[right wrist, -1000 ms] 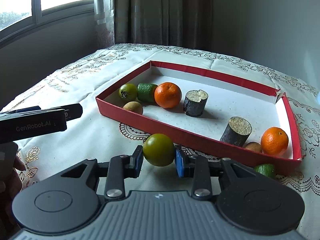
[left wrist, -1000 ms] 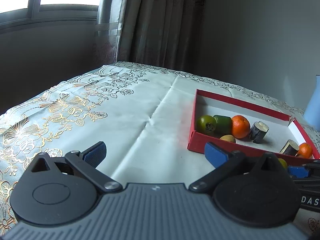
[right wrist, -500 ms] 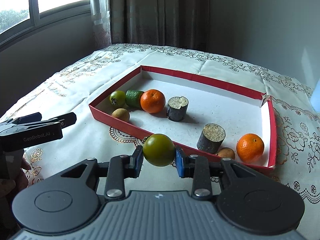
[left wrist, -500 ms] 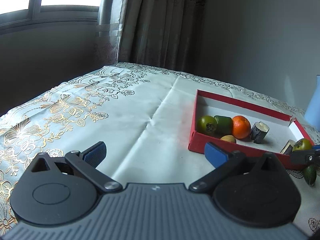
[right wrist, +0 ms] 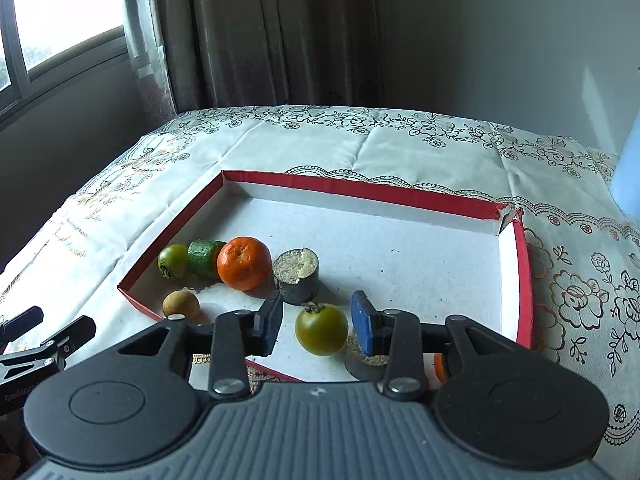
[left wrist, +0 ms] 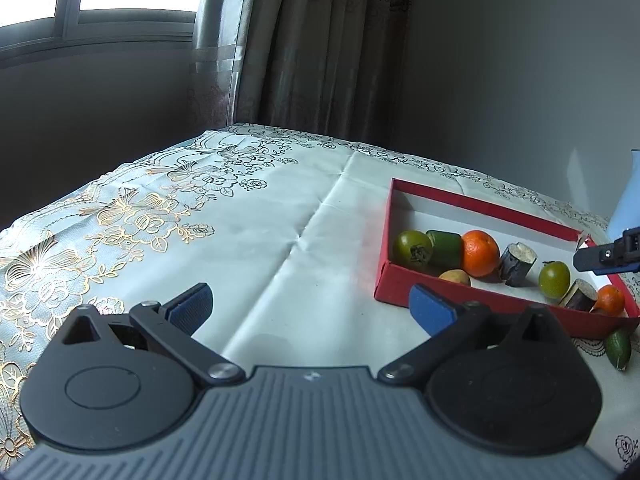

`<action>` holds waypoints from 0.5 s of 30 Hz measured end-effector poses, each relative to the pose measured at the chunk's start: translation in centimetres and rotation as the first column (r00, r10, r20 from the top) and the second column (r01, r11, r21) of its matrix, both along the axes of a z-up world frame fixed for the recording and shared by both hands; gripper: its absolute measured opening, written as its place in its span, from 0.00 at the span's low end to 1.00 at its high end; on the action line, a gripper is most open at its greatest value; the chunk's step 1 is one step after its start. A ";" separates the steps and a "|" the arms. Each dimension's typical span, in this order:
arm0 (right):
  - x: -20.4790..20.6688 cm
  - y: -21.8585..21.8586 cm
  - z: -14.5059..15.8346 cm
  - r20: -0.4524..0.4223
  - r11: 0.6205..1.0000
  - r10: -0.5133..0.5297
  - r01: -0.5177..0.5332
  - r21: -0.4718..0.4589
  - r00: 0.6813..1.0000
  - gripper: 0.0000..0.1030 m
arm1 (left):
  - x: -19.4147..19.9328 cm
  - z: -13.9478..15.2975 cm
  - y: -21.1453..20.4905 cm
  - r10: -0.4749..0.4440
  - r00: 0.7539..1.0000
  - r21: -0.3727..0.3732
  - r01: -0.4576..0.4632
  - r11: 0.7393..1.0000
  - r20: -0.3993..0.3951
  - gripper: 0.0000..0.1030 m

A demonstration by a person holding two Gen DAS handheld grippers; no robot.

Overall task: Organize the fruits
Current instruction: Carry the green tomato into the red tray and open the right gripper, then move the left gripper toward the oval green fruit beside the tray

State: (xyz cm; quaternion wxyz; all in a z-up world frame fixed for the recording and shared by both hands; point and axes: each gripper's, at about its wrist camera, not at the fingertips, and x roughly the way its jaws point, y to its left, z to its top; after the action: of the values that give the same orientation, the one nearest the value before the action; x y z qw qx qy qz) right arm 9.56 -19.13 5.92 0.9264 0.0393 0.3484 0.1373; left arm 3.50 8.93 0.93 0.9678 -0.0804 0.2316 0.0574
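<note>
the green persimmon (right wrist: 321, 329) lies between the blue pads of the right gripper (right wrist: 316, 322), with a clear gap on each side of it. neither pad presses on it, and the jaws are opening. it is inside the red tray (right wrist: 360, 189), over the white floor near the front wall; the left wrist view shows it (left wrist: 554, 279) in the tray with the tip of the right gripper (left wrist: 604, 258) above and to its right. whether it rests on the floor or is just off it, i cannot tell.

just behind it stands a dark cut cylinder (right wrist: 297, 276) with a pale, grainy top. a 2nd dark cylinder (right wrist: 366, 362) stands just right of the persimmon, mostly hidden by the gripper's right finger. left of the 1st cylinder an orange (right wrist: 244, 263) touches a green cut piece (right wrist: 206, 258), and beside that sits another green persimmon (right wrist: 173, 261) in the tray's left corner. a small brown round fruit (right wrist: 181, 305) lies by the front wall. a sliver of another orange (right wrist: 439, 367) peeks out behind the gripper body on the right.

outside the tray, in the left wrist view, a small green oval fruit (left wrist: 618, 347) lies on the tablecloth (left wrist: 260, 240) just in front of the tray's near wall.

the left gripper (left wrist: 312, 306) hovers over the bare floral cloth well left of the tray, its jaws spread wide with nothing between them.
</note>
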 end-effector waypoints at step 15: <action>-8.7 -13.0 -4.5 0.183 0.935 -0.353 0.343 0.084 0.917 0.54 | -0.8 0.6 -2.0 -0.027 0.999 0.100 0.023 0.995 0.046 1.00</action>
State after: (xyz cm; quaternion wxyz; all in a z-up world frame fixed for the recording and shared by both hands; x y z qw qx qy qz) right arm 0.88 -32.09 1.38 0.9644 0.1103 0.2396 -0.0178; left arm 2.74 6.92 1.52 0.9765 -0.0304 0.2064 0.0548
